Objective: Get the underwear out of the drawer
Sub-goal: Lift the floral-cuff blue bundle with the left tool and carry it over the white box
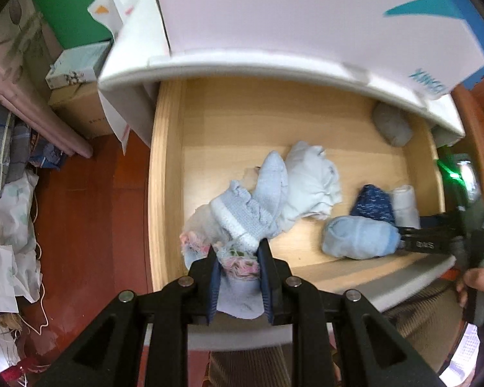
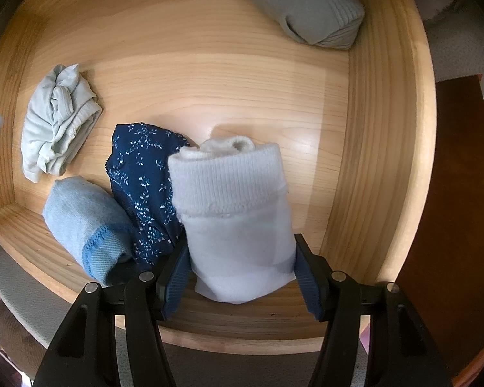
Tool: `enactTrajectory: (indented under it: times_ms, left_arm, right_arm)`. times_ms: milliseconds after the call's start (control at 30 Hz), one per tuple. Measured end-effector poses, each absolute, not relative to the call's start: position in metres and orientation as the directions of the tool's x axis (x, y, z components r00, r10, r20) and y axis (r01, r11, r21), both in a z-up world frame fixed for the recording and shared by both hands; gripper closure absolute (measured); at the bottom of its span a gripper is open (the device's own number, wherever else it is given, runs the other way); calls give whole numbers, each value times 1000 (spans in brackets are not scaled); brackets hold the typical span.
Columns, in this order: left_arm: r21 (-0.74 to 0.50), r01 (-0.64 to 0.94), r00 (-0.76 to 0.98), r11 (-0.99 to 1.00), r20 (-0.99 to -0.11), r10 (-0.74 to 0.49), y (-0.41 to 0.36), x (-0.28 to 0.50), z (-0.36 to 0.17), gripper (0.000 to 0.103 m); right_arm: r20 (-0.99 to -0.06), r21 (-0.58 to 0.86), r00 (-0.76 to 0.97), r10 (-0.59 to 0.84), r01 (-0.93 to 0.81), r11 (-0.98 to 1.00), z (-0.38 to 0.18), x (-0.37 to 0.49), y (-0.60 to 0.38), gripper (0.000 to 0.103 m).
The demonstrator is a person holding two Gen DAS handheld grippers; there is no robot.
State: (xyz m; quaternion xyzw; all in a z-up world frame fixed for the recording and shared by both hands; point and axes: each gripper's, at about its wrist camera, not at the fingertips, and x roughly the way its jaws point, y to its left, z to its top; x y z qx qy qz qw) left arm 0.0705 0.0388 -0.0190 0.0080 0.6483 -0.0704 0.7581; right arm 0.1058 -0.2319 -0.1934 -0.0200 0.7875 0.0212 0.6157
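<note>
The wooden drawer (image 1: pixel 167 161) stands open. My left gripper (image 1: pixel 238 258) is shut on a bundle of pale blue and floral underwear (image 1: pixel 242 222), held above the drawer's front left. My right gripper (image 2: pixel 242 258) is down in the drawer with its jaws around a rolled white sock (image 2: pixel 235 216), touching both sides; it shows in the left wrist view (image 1: pixel 403 242) too. A navy floral underwear (image 2: pixel 142 187) lies just left of the white sock, then a light blue sock roll (image 2: pixel 84 229) and a pale folded underwear (image 2: pixel 55 125).
A grey sock roll (image 2: pixel 306 9) lies at the drawer's back right. A white cabinet top (image 1: pixel 274 48) overhangs the drawer. Cardboard boxes (image 1: pixel 77 103), bags and crumpled paper (image 1: pixel 6 251) lie on the red floor to the left.
</note>
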Motion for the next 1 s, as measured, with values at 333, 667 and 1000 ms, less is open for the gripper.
enactTrajectory:
  times_ms: [333,667,1000]
  left_arm:
    - [-108,188,262,976,-952,-156,34,44,58,82]
    - [-190,255,413,948,-865,-284,30,40,159,82]
    - [-259,198,510,946,-797,-324,32,115,205,82]
  right_arm:
    - [-971,4,-241,-11,-60,998,-195,106,-231,46]
    - [-971,5,-239,-8,-54,999,-196,106,-231,46]
    - [-972,7,-237,-7,-56,998,-196,105,-232,46]
